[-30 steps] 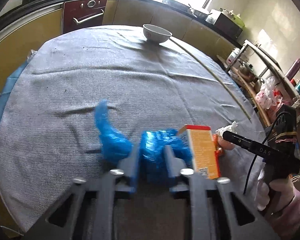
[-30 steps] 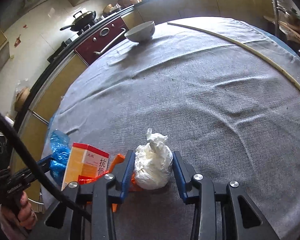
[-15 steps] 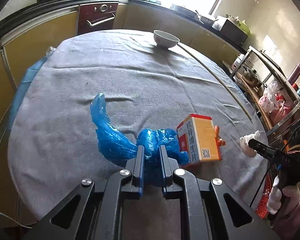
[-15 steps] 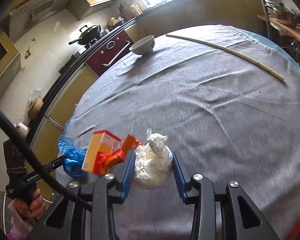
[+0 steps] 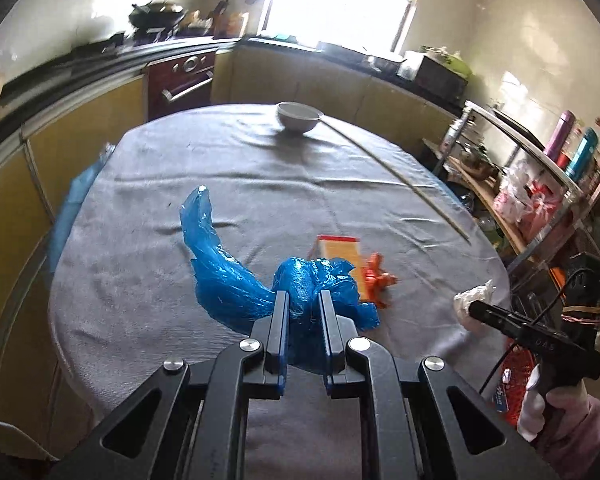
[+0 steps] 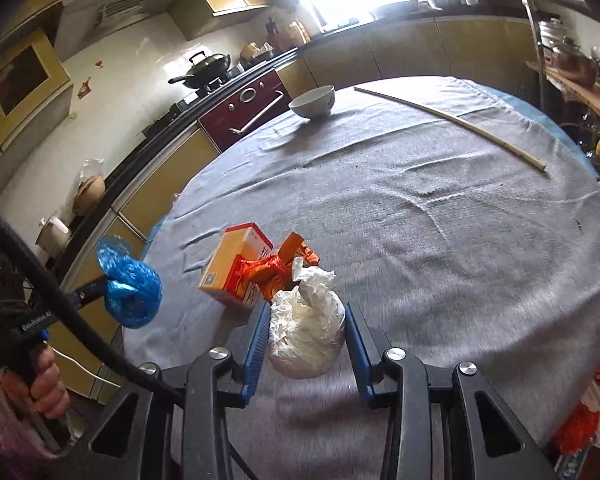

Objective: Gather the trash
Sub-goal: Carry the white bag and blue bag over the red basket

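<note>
My left gripper [image 5: 303,300] is shut on a crumpled blue plastic bag [image 5: 236,280] and holds it lifted above the grey tablecloth [image 5: 260,184]; it also shows in the right wrist view [image 6: 130,284]. My right gripper [image 6: 305,312] is shut on a white crumpled tissue wad [image 6: 306,328], seen from the left wrist view [image 5: 474,298] too. An orange-yellow carton [image 6: 236,266] and an orange wrapper [image 6: 284,264] lie on the table between the grippers.
A white bowl [image 5: 299,116] and a long thin stick [image 5: 396,180] lie at the far side of the round table. Kitchen counters and an oven [image 5: 180,84] ring the back. A metal shelf rack [image 5: 540,184] stands at the right.
Both grippers have risen and pulled back from the table with their loads. The blue bag and the tissue wad have left the cloth; the carton and wrapper stay behind.
</note>
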Motion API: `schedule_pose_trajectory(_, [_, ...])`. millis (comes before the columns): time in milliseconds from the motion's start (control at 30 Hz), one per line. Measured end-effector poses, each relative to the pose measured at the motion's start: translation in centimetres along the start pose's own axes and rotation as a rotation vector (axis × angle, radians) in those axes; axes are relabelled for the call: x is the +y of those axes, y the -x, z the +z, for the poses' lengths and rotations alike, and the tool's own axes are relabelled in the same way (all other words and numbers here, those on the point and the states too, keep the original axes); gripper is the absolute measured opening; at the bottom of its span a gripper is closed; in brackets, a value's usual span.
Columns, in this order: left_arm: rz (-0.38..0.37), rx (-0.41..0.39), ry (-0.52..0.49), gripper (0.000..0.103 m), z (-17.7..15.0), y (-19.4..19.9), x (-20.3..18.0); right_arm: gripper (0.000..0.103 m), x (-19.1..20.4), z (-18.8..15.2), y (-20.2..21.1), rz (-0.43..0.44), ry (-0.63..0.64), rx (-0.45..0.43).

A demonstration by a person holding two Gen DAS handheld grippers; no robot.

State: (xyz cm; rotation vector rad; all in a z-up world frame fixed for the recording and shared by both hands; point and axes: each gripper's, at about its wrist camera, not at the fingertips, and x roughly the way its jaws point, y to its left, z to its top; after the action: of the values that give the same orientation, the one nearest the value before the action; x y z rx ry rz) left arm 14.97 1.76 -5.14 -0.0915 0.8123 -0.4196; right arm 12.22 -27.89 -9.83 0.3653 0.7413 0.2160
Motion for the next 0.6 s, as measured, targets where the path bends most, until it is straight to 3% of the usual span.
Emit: schedule_pose_trajectory(600, [-0.122,0.039,-0.263,0.014,-3.6,0.1,-10.4,0.04,-3.4,-2.8,6.3,-0.044,-0.054,-0.08])
